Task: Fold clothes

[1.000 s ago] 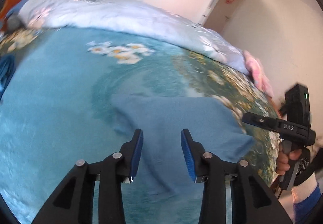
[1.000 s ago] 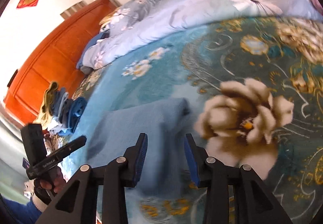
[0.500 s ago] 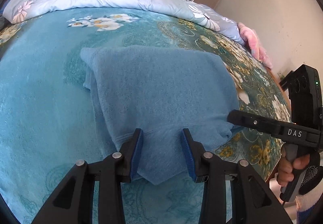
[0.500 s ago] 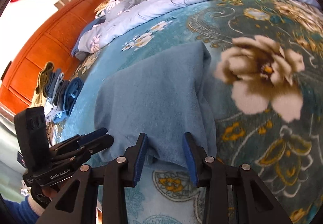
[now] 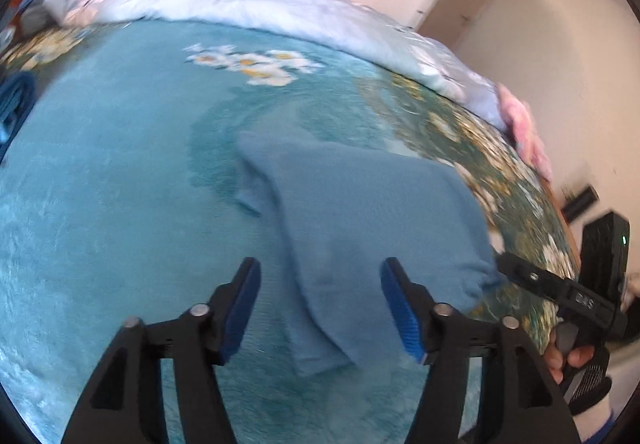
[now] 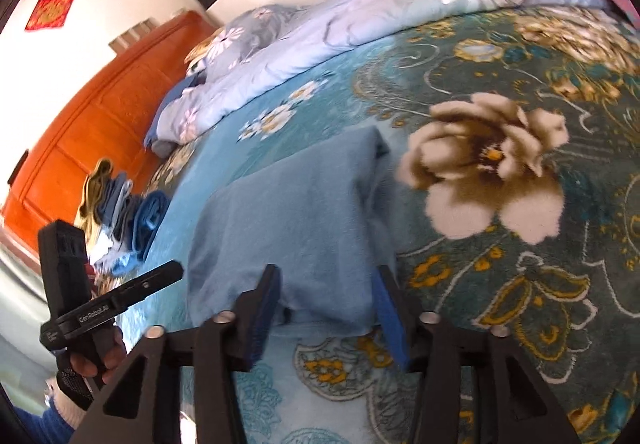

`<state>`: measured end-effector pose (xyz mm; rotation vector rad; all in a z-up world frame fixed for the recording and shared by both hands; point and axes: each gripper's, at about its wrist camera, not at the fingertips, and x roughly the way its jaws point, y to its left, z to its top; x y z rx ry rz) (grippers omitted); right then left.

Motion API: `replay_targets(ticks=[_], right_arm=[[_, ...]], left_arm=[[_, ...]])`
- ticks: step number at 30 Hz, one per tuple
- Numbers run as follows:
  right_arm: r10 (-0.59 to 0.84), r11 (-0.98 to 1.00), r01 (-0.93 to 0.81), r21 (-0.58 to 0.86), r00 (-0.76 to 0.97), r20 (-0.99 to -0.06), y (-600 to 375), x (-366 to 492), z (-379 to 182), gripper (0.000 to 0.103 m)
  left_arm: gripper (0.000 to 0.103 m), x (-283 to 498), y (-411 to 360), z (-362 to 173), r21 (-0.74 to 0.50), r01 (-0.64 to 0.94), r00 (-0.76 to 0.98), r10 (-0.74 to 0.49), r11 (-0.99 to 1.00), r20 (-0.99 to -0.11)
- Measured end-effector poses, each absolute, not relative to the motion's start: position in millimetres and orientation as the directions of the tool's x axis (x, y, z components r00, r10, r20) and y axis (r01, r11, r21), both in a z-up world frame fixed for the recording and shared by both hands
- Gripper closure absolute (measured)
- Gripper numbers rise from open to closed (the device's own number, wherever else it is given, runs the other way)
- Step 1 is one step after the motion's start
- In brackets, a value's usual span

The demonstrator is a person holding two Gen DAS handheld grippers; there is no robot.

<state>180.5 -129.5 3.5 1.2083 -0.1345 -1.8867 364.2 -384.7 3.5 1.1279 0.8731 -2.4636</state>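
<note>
With both grippers' (image 5: pixel 320 308) (image 6: pixel 326 314) jaws opening off the towel (image 5: pixel 360 212), the fold is best released flat; edges aligned.

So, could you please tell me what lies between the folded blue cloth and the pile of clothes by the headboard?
Only bare teal blanket separates the blue cloth from the pile of clothes, as the right wrist view shows.
</note>
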Motion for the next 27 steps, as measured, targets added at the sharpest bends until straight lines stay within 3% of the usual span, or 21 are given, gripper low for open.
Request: replay_targets(ticks=[5,16,20,25,27], right_arm=[[-0.712,-0.630,0.560,0.539,-0.138,-0.688,-135,163,-12,0.032],[-0.762,-0.573,0.526,0.629,-0.060,-0.644,-154,135,-30,0.031],[-0.776,-0.544,0.531,0.650,-0.024,-0.630,-159,133,-31,0.031],[-0.784,-0.517,0.529,0.673,0.025,-0.621,-166,138,-34,0.040],[-0.797,-0.503,0.499,0.706,0.049,-0.602,-165,137,-37,0.052]], left_arm=[[0.034,355,-402,-19,-0.481,0.517,-0.630,0.066,-0.709,-0.774],[0.034,332,-399,-29,-0.534,0.462,-0.651,0.138,-0.708,-0.746],[0.035,332,-398,-32,-0.615,0.421,-0.682,0.214,-0.667,-0.699],[0.038,330,-397,-32,-0.635,0.410,-0.687,0.237,-0.655,-0.687],[0.048,331,-401,-36,-0.679,0.418,-0.701,0.260,-0.604,-0.664]])
